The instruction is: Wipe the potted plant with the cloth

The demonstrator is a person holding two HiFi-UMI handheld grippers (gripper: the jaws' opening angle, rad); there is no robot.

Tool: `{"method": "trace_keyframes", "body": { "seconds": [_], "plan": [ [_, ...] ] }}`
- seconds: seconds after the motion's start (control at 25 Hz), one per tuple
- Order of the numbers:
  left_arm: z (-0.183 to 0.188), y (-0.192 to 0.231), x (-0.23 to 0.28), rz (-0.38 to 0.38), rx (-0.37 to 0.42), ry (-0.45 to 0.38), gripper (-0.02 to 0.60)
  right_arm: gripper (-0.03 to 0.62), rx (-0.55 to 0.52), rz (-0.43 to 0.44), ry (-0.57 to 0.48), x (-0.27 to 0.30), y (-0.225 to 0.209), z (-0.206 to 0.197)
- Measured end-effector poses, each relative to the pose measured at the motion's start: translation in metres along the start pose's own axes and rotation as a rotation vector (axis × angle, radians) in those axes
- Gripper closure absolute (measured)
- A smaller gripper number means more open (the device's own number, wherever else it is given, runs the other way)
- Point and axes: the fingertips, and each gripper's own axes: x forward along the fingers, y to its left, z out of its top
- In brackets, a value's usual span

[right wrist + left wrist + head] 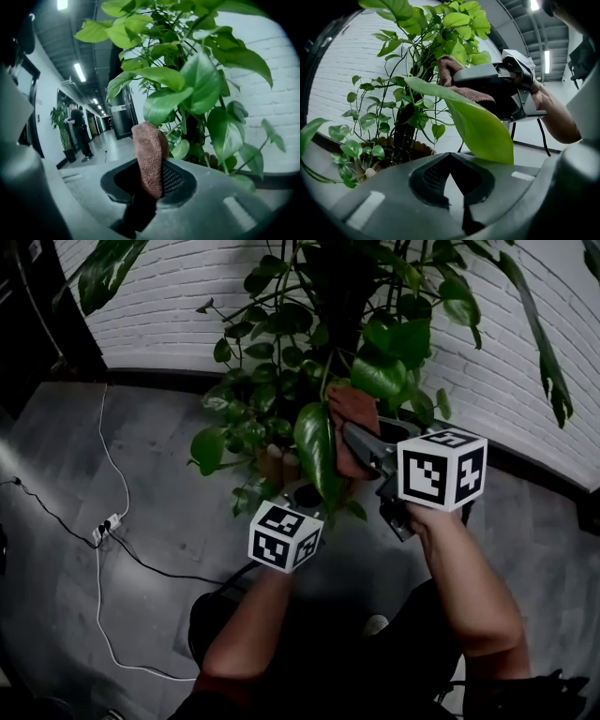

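Observation:
The potted plant (309, 343) rises in front of me, its brown pot (277, 465) low among the leaves. A brown cloth (351, 411) is pinched in my right gripper (349, 432) and lies against the top of a large drooping leaf (317, 454). In the right gripper view the cloth (150, 159) stands upright between the jaws. My left gripper (307, 495) sits under that leaf's tip. In the left gripper view the leaf (480, 126) hangs over my left gripper (450, 157), whose jaws look shut with nothing between them, and the cloth (449, 70) shows beyond it.
A white brick wall (159, 306) stands right behind the plant. Cables and a power strip (105, 526) lie on the grey floor at left. Down the corridor a person (77, 129) stands beside another potted plant (58, 117).

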Motion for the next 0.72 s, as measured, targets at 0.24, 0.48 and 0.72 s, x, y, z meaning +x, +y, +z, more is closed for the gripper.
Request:
{"method": "trace_keyframes", "body": {
  "seconds": [0.24, 0.48, 0.72],
  "plan": [
    [0.005, -0.002, -0.001, -0.001, 0.025, -0.006, 0.566, 0.529, 0.227, 0.052, 0.011, 0.004, 0.000, -0.029],
    [-0.001, 0.000, -0.003, 0.005, 0.020, 0.006, 0.566, 0.529, 0.155, 0.024, 0.030, 0.004, 0.004, -0.040],
    [-0.008, -0.007, -0.001, -0.007, 0.024, 0.009, 0.566, 0.529, 0.126, 0.018, 0.059, 0.000, 0.011, -0.061]
  ]
}}
